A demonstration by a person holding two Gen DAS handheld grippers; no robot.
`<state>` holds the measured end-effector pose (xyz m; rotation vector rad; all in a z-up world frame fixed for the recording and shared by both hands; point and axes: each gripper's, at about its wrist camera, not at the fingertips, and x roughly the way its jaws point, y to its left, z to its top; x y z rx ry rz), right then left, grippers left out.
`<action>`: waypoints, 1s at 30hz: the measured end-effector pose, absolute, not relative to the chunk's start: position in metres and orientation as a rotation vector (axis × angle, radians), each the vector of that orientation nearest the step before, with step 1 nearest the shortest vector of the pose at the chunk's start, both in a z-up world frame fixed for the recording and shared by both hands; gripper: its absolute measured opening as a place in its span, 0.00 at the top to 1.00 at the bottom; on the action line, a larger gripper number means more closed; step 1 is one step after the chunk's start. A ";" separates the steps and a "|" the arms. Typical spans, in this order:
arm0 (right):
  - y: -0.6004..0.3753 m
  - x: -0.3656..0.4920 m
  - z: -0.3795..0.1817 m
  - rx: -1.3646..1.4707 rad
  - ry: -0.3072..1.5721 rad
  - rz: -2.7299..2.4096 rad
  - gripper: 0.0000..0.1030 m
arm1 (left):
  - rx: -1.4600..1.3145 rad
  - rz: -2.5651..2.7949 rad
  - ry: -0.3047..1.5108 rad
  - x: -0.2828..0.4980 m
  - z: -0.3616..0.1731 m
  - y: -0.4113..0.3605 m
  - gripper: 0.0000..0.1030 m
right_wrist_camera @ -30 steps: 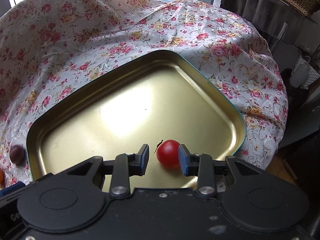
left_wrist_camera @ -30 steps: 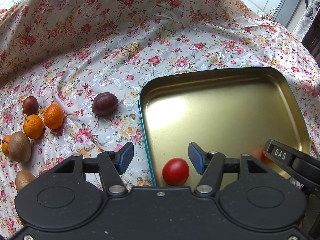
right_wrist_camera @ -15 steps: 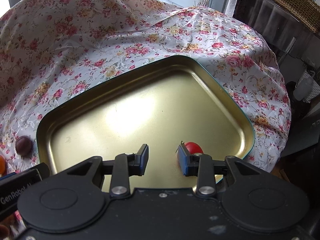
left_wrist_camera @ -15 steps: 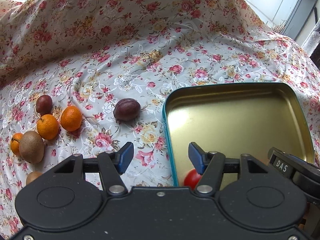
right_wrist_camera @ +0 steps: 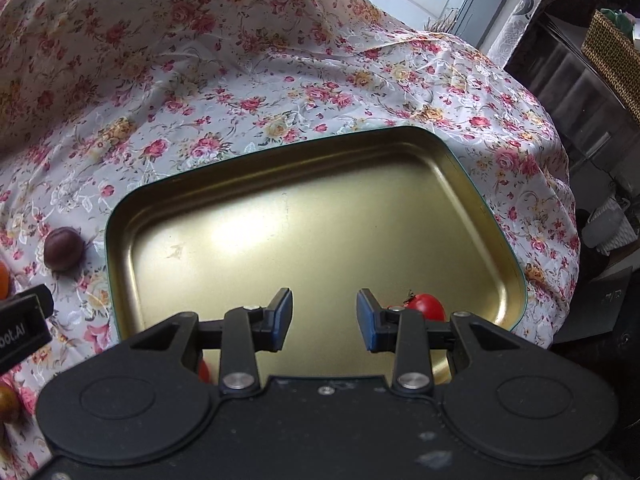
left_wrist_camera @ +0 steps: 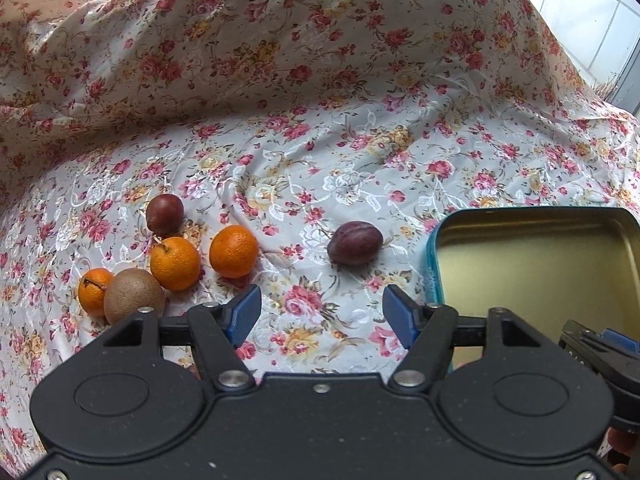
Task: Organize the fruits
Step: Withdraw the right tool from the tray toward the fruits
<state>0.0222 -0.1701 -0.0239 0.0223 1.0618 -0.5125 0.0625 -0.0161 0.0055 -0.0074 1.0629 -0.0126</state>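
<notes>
**Both grippers empty, tomatoes in the tray**

Our left gripper [left_wrist_camera: 322, 312] has just been opening its jaws wider; between them we see only the cloth [left_wrist_camera: 304, 152]. Our right gripper [right_wrist_camera: 325, 314] is also open and holds nothing, above the tray [right_wrist_camera: 120, 216]. A tomato [right_wrist_camera: 429, 306] lies in the tray behind the right finger. On the cloth lie a plum [left_wrist_camera: 355, 243], another plum [left_wrist_camera: 164, 214], oranges [left_wrist_camera: 234, 251] and a kiwi [left_wrist_camera: 133, 295].
</notes>
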 end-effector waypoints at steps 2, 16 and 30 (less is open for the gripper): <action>-0.162 0.023 -0.023 0.012 1.053 -0.496 0.66 | -0.019 0.003 1.066 0.065 0.005 -0.007 0.32; -0.106 0.039 -0.013 0.092 1.022 -0.304 0.66 | -0.112 0.151 1.038 0.079 0.010 0.085 0.32; -0.054 0.054 -0.023 0.162 1.061 -0.134 0.66 | -0.216 0.215 1.130 0.085 -0.010 0.151 0.32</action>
